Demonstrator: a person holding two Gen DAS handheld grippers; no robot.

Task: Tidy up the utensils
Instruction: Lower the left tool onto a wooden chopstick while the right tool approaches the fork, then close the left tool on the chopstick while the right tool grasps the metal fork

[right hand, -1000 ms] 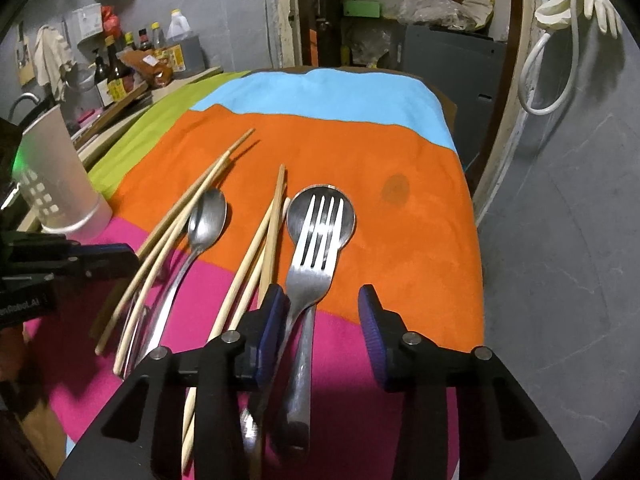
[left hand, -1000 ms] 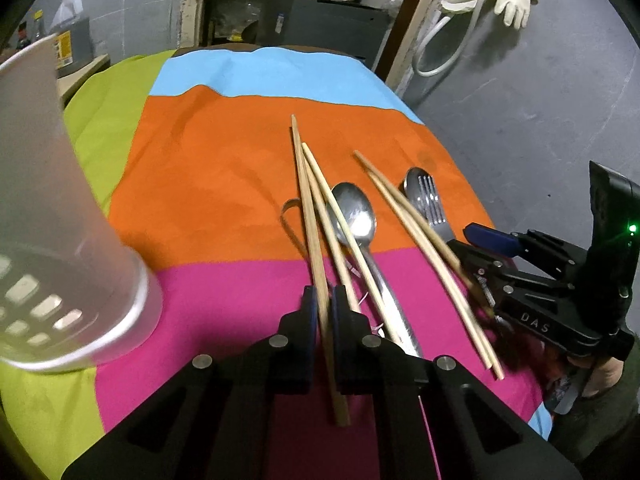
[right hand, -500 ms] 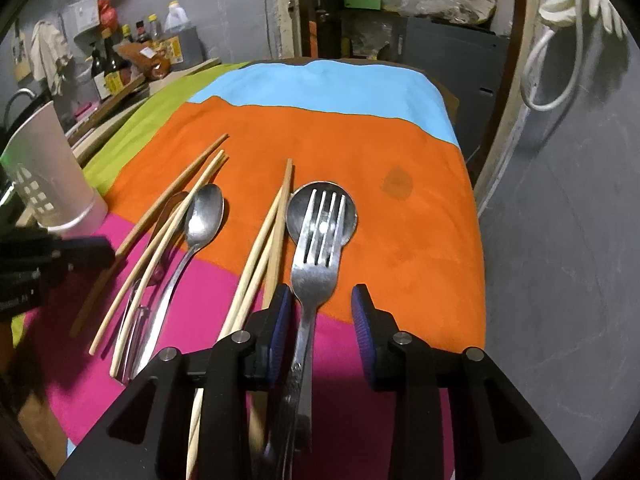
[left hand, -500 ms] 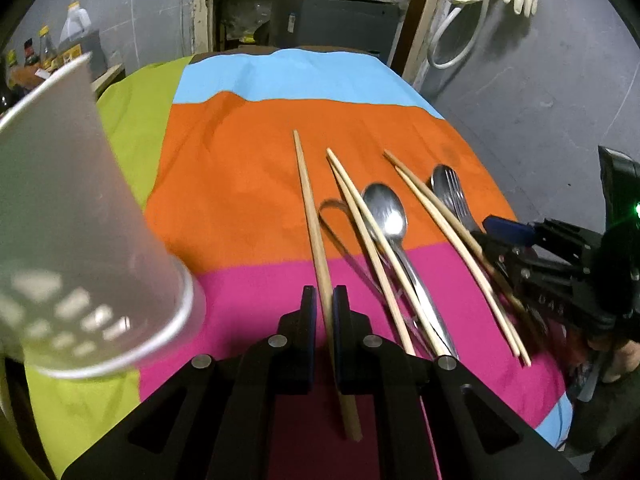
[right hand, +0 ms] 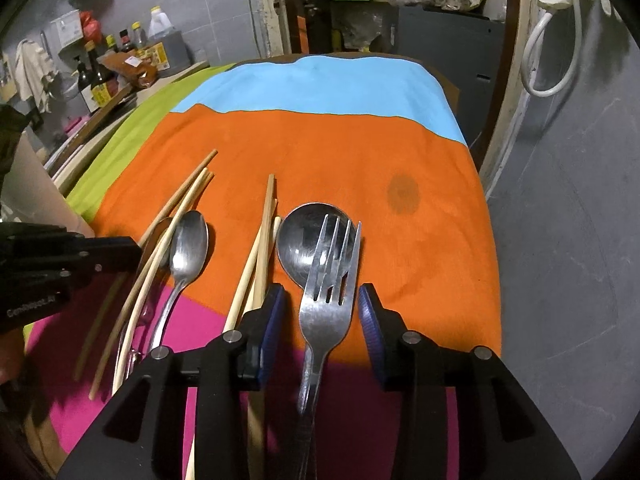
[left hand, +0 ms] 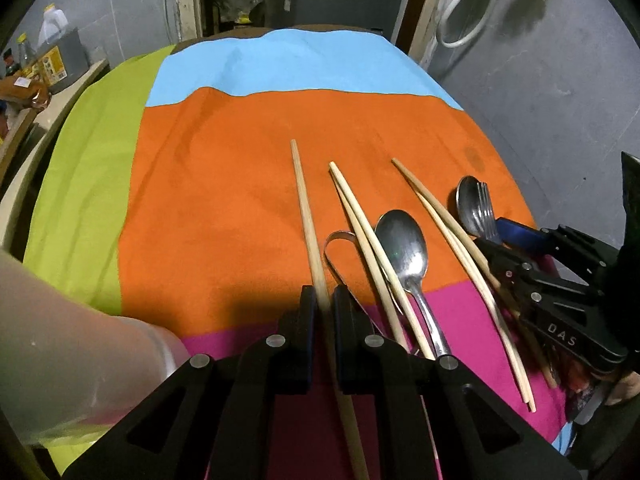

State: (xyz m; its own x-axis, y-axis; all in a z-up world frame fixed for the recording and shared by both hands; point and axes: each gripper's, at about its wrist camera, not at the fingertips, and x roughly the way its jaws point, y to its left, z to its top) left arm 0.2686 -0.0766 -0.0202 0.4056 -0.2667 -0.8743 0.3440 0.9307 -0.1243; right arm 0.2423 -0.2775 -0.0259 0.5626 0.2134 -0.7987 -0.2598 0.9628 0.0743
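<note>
Left gripper [left hand: 321, 306] clamps one wooden chopstick [left hand: 306, 216]; right gripper [right hand: 320, 312] (jaws apart, just opening) straddles the fork [right hand: 330, 280], untouched.

Cloth [left hand: 224, 184] banded blue, orange, pink, green, silver fork [right hand: 328, 304], tan chopsticks [left hand: 360, 232]

1. Left gripper [left hand: 320, 308]: matte black plastic body, two angular arms with triangular cut-outs, four round silver screw heads, black finger pads.
2. Right gripper [right hand: 321, 312]: same black angular frame and triangular cut-outs, four silver screw heads, ribbed blue finger pads [right hand: 273, 320].
3. Markings: white letters "DAS" on the right gripper's side; small white lettering, unreadable, on the left gripper's side.
</note>
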